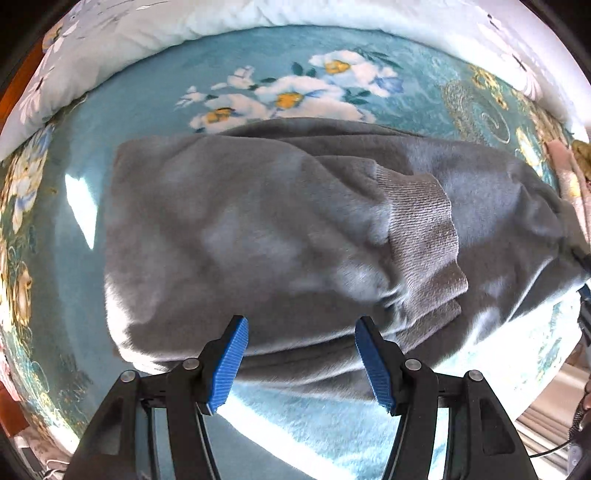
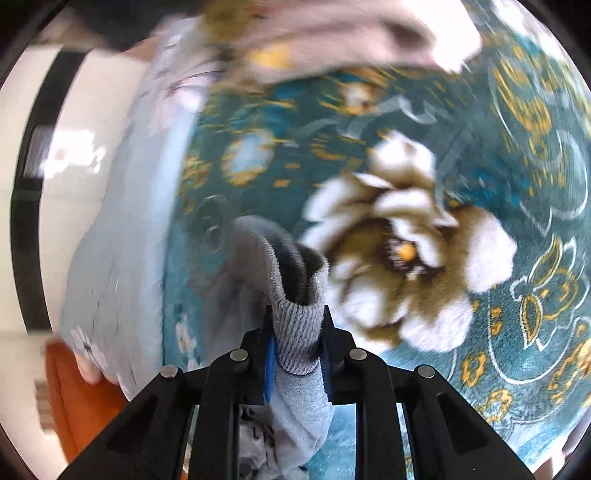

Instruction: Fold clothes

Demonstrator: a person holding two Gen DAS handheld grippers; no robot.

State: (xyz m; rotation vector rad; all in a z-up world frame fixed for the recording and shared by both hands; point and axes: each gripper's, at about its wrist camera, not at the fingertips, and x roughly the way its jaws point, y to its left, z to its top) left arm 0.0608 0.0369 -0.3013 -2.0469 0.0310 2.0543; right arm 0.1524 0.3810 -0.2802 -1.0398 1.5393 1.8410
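Note:
A grey fleece sweater (image 1: 258, 236) lies partly folded on a teal floral blanket (image 1: 155, 96). One sleeve with a ribbed cuff (image 1: 424, 236) lies across its body. My left gripper (image 1: 301, 328) is open and empty, just above the sweater's near edge. In the right wrist view my right gripper (image 2: 297, 332) is shut on the other ribbed grey cuff (image 2: 295, 317) and holds it above the blanket (image 2: 517, 258). The rest of that sleeve hangs below the fingers. The right view is blurred by motion.
A white floral quilt (image 1: 110, 40) is bunched along the far side of the bed. A pinkish garment (image 2: 332, 33) lies at the top of the right wrist view. A light blue pillow or bedding (image 2: 122, 221) and an orange bed frame (image 2: 70, 391) are at its left.

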